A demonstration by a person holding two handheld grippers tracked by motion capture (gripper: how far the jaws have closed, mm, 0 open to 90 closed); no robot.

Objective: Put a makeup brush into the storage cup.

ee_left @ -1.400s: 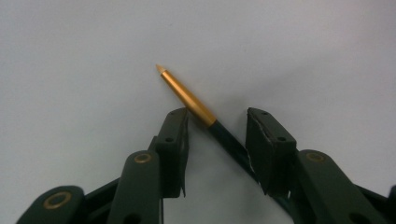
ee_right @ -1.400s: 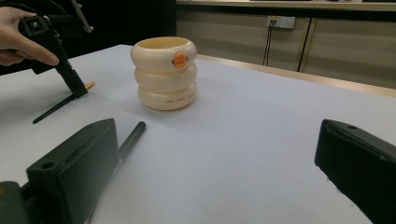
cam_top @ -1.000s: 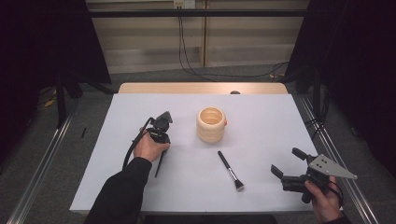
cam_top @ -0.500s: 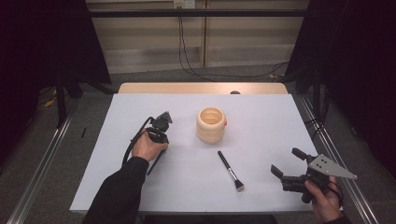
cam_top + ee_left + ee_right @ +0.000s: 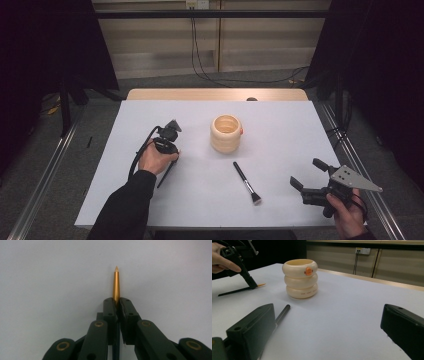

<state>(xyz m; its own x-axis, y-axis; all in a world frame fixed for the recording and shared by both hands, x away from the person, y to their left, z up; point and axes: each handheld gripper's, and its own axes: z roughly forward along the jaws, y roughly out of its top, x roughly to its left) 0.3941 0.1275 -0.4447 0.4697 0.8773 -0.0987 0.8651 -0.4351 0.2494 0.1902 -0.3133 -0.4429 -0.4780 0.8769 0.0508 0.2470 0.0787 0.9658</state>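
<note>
Left gripper clamped on a thin gold-tipped brush lying on the white table, left of the ringed cream holder. Right gripper idle, jaws apart. The narrow bite may let the handle pivot or slip during lifting.

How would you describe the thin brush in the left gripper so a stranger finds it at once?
Start at the cream ringed cup mid-table, then look left to the left gripper. Its jaws pinch a slim brush with a gold, pointed end, far thinner than the black makeup brush lying right of it.
</note>
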